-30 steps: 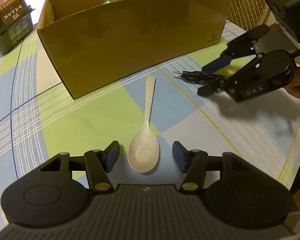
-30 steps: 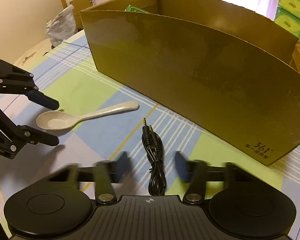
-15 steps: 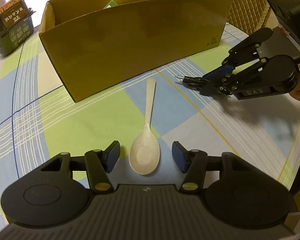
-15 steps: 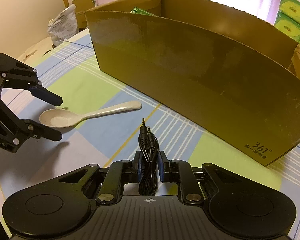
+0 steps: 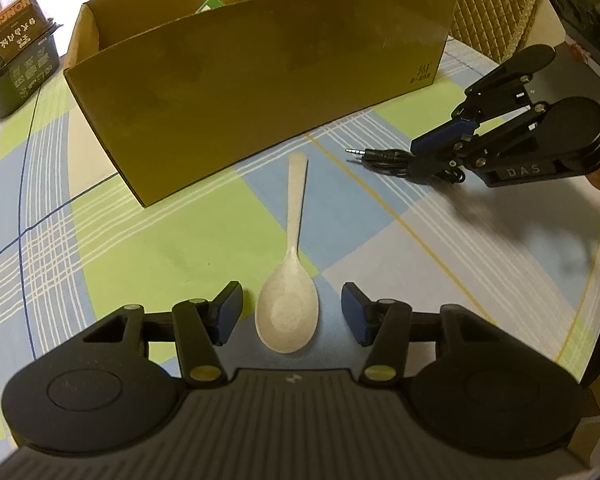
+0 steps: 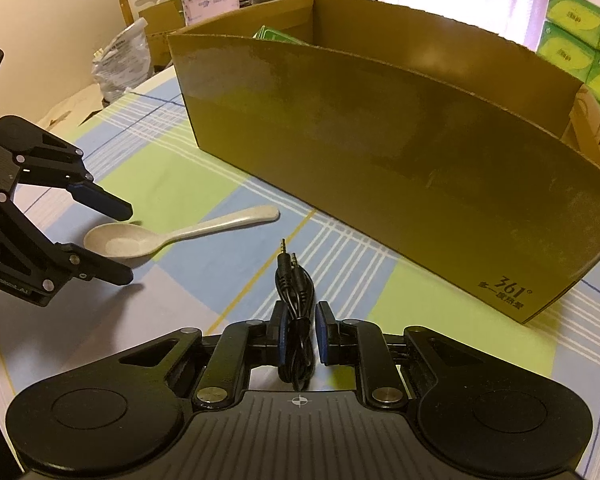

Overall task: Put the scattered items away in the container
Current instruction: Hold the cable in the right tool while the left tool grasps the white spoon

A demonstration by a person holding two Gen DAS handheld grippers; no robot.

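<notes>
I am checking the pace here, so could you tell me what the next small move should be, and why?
Probably close the left tool on the spoon: its pads sit open either side of the bowl, which lies on the tablecloth. The right tool already pinches the audio cable, so both could then go to the cardboard box.

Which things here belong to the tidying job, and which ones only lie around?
For the job:
- spoon
- audio cable
- cardboard box
- left gripper
- right gripper

Only lying around:
- black package
- green cartons
- chair
</notes>
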